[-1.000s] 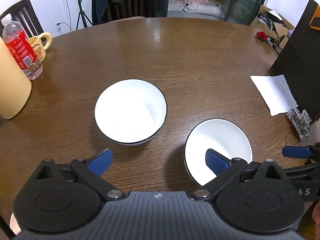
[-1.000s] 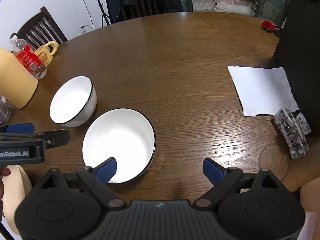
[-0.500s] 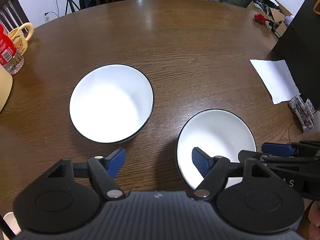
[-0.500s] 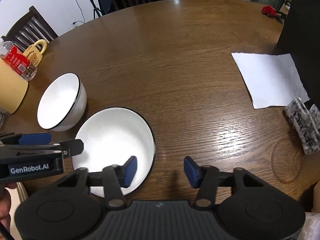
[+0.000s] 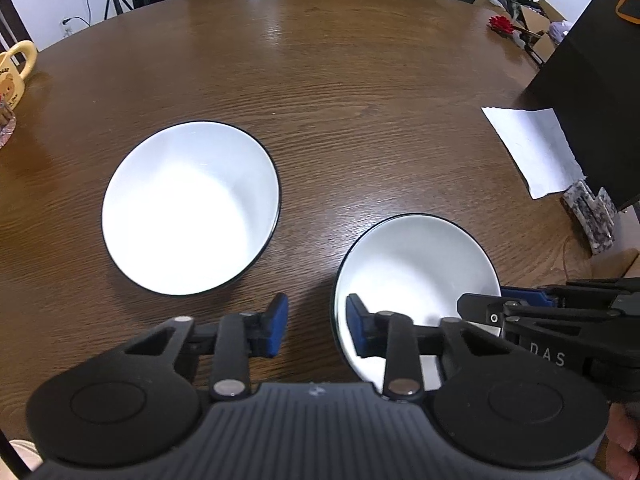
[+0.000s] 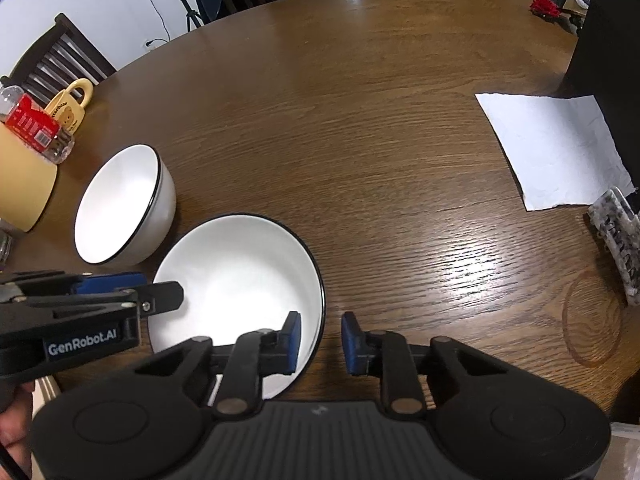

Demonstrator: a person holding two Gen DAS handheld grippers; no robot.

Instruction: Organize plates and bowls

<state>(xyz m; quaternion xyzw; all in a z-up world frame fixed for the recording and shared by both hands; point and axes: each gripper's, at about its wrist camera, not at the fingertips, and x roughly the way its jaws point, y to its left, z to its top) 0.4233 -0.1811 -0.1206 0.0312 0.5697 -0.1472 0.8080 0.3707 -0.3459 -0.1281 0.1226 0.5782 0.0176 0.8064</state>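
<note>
Two white bowls with black rims stand on the round brown table [image 5: 360,80]. The near bowl [image 5: 416,264] [image 6: 240,276] has a gripper on each side. My left gripper [image 5: 316,330] straddles its left rim, one blue pad inside and one outside; the jaws are closing, with a gap still showing. At the bowl's right rim, my right gripper [image 6: 322,340] also straddles the edge, its jaws closing and its pads not touching the rim. The far bowl [image 5: 188,208] [image 6: 120,204] sits untouched to the left.
A yellow mug [image 6: 70,110], a red-labelled bottle [image 6: 32,128] and a tan container [image 6: 20,184] stand at the left edge. At the right lie a white napkin [image 6: 552,148] and a speckled clip [image 6: 618,240], beside a black box [image 5: 592,80].
Both grippers have sunk toward the near bowl, and their jaws have narrowed from wide open to a small gap around its rim. The bowls have not moved.
</note>
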